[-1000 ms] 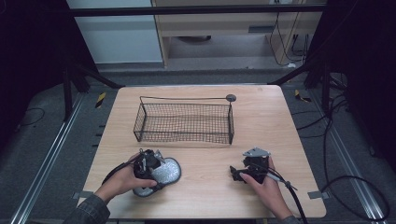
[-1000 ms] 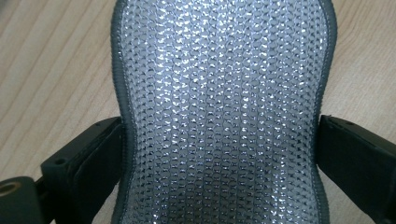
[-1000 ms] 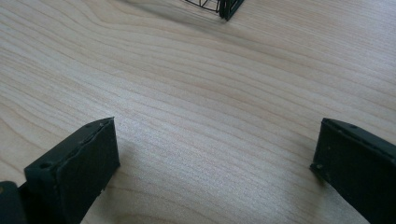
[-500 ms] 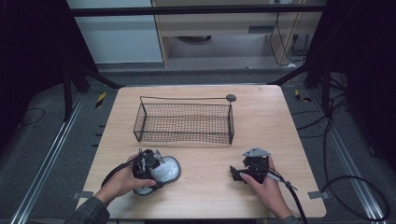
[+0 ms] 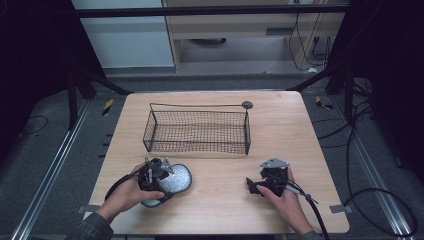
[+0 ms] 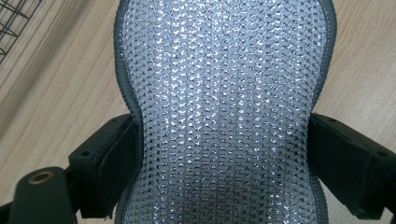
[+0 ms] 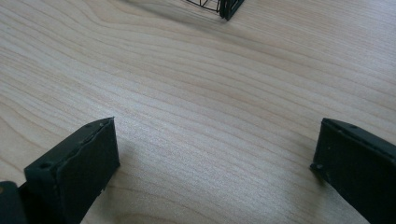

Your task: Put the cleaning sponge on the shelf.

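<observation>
A pale wooden table [image 5: 300, 130] stands on a grey floor [image 5: 60, 165] in a dim room, with a black wire basket [image 5: 197, 131] near its middle. At the near left edge lies a silvery mesh pad [image 6: 224, 112]; the left gripper [image 5: 152, 176] has just closed onto its narrow waist. The right gripper [image 5: 262, 184] rests spread wide on bare wood.

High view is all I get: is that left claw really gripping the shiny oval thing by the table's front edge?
Observer: Yes. The left gripper has just been closing its jaws, and they press the silver mesh pad at its narrow waist.
Operator: And the other claw?
Observer: The right gripper stands open over bare table, with nothing between its jaws.
Operator: What is the pad like up close?
Observer: Glittery knitted mesh with a grey edging.
</observation>
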The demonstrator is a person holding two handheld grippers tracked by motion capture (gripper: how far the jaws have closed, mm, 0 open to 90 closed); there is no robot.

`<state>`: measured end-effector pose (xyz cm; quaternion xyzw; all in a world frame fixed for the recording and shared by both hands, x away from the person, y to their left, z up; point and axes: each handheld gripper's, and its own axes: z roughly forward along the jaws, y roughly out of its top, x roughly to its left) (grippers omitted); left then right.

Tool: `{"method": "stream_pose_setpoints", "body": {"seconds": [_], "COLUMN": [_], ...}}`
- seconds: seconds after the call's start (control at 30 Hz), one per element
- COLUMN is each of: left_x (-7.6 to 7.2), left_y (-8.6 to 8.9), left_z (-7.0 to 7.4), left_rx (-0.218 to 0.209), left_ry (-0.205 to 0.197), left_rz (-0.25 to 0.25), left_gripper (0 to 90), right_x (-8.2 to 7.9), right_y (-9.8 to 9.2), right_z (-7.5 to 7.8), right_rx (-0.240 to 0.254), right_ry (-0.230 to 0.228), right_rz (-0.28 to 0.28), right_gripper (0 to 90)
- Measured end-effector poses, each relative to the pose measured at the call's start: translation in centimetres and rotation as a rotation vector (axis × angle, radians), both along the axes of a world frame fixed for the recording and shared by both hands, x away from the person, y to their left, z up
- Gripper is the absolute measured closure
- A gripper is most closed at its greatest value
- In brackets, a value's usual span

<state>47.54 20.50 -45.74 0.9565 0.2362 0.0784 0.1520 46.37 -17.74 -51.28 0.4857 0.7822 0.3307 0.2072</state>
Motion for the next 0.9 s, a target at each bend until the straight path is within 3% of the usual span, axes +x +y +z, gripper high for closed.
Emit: {"method": "stream_pose_setpoints", "body": {"seconds": [0.33,0.73,0.9], "left_x": [0.2,1.0,1.1], "left_y": [0.0,0.6,0.8], "left_z": [1.3,2.9,4.2], "left_rx": [-0.009,0.014,-0.001], "left_ry": [-0.057,-0.112,-0.146], "left_rz": [0.004,0.016,0.012], "left_gripper": [12.2,12.9,13.0], "right_x": [0.0,0.0,0.0], "right_y": [0.0,0.0,0.0], "right_z": [0.0,0.0,0.0], "right_rx": [0.000,0.001,0.001], "right_ry": [-0.001,-0.002,-0.002], "right_rz": [0.000,-0.001,0.000], "right_gripper": [0.4,0.4,0.4]}}
